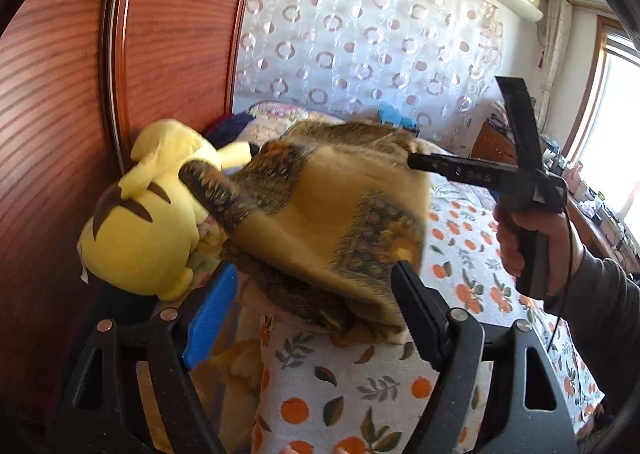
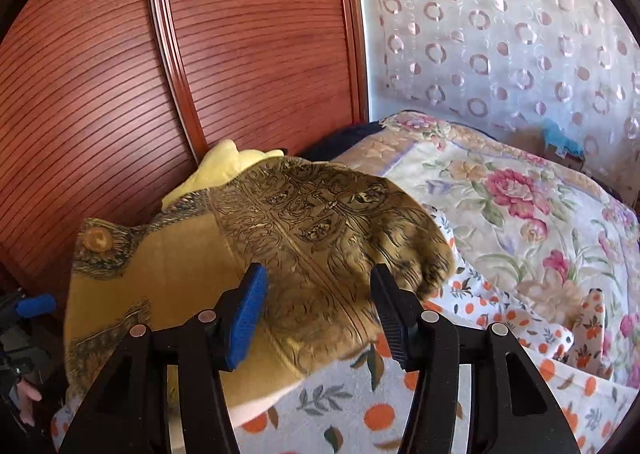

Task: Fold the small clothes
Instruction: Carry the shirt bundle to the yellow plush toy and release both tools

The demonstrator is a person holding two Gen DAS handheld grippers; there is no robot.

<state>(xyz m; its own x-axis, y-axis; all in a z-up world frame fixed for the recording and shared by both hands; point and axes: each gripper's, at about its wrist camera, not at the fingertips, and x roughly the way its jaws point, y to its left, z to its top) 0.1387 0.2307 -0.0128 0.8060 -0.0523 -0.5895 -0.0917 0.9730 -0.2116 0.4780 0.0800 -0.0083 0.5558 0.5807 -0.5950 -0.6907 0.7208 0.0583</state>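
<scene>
A folded mustard-yellow cloth with dark ornate print (image 1: 332, 226) lies on a pillow with an orange-fruit pattern (image 1: 352, 386) at the head of the bed. It also shows in the right wrist view (image 2: 280, 254). My left gripper (image 1: 312, 294) is open, its fingers on either side of the cloth's near edge, holding nothing. My right gripper (image 2: 318, 302) is open just above the cloth. In the left wrist view the right gripper (image 1: 460, 168) reaches in from the right, a fingertip (image 1: 416, 162) touching the cloth's top.
A yellow plush toy (image 1: 148, 210) lies left of the cloth against the red wooden headboard (image 1: 52, 134). A floral quilt (image 2: 520, 206) is piled to the right. A sheet with oranges (image 1: 480, 254) covers the bed. A patterned curtain (image 1: 360, 34) hangs behind.
</scene>
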